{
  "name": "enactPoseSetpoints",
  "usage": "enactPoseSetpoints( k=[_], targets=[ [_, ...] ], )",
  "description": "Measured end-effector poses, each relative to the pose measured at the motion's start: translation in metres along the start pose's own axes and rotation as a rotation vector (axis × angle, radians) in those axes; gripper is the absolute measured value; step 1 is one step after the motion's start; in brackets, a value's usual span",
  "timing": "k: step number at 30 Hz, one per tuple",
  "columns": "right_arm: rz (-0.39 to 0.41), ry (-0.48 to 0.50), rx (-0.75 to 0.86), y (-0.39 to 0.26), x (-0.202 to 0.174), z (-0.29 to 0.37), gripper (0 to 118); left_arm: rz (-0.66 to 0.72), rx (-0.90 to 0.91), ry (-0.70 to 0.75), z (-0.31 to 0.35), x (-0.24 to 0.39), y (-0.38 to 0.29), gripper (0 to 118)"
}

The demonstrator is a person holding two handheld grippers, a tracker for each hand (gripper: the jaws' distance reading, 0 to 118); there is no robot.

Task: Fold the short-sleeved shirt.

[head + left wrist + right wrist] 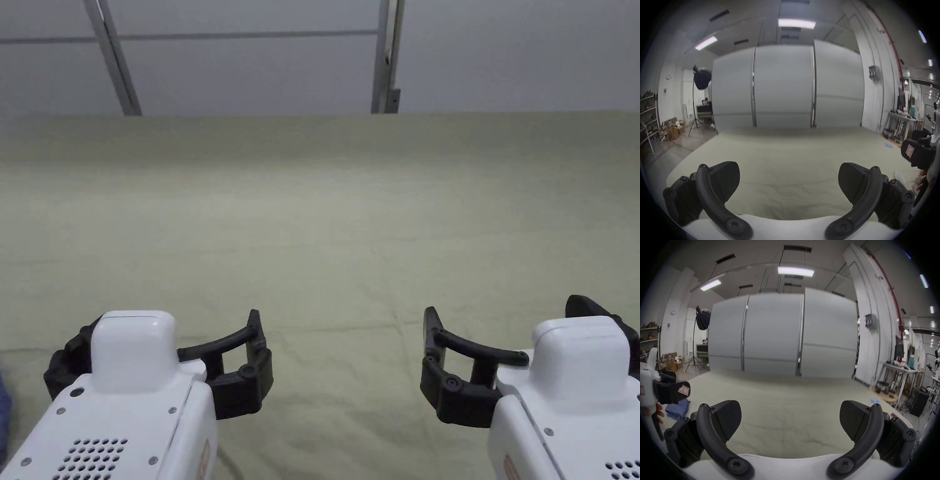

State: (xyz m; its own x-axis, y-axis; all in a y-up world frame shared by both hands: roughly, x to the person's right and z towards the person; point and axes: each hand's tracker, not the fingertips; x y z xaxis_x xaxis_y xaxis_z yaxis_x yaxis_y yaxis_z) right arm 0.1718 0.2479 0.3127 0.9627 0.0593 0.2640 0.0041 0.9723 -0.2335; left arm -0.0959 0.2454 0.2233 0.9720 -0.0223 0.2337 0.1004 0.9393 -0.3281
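Fingers [727, 180] of both grippers spread, empty | right gripper view — blue shirt [678, 408] at far left

The surface [325, 219] is a plain pale olive-green, without pattern. Both grippers, left [159, 356] and right [531, 350], have white bodies and black jaws. A crumpled blue shirt [679, 408] lies on the green. Behind stand plain light-grey panels [782, 84] with silver posts.

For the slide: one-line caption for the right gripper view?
Right gripper open over the green-covered table, crumpled blue garment near the left gripper.
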Motion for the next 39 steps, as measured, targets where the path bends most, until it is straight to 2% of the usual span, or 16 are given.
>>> enactPoseSetpoints(
  k=[5, 9, 12, 16, 18, 24, 28, 31, 39],
  targets=[
    [-0.048, 0.042, -0.295, -0.046, -0.006, -0.095, 118, -0.011, -0.323, 0.003, -0.102, 0.007, -0.044, 118],
    [-0.080, 0.056, -0.495, -0.092, -0.008, -0.165, 118, -0.039, -0.517, 0.029, -0.175, 0.014, -0.090, 118],
    [-0.061, 0.025, -0.583, -0.124, -0.012, -0.204, 118, -0.009, -0.592, 0.026, -0.210, 0.016, -0.121, 118],
    [-0.020, -0.001, -0.640, -0.157, -0.017, -0.233, 118, 0.026, -0.622, 0.036, -0.229, 0.015, -0.147, 118],
    [-0.010, -0.007, -0.666, -0.170, -0.020, -0.236, 118, 0.050, -0.543, 0.033, -0.219, 0.013, -0.146, 118],
    [-0.068, 0.023, -0.664, -0.175, -0.010, -0.235, 118, 0.034, -0.551, 0.040, -0.218, 0.015, -0.148, 118],
    [-0.037, 0.003, -0.671, -0.173, -0.018, -0.233, 118, 0.035, -0.546, 0.040, -0.217, 0.014, -0.149, 118],
    [-0.054, 0.015, -0.672, -0.173, -0.014, -0.234, 118, 0.035, -0.543, 0.040, -0.218, 0.014, -0.150, 118],
    [-0.036, 0.001, -0.659, -0.175, -0.018, -0.231, 118, 0.034, -0.540, 0.042, -0.217, 0.015, -0.150, 118]
  ],
)
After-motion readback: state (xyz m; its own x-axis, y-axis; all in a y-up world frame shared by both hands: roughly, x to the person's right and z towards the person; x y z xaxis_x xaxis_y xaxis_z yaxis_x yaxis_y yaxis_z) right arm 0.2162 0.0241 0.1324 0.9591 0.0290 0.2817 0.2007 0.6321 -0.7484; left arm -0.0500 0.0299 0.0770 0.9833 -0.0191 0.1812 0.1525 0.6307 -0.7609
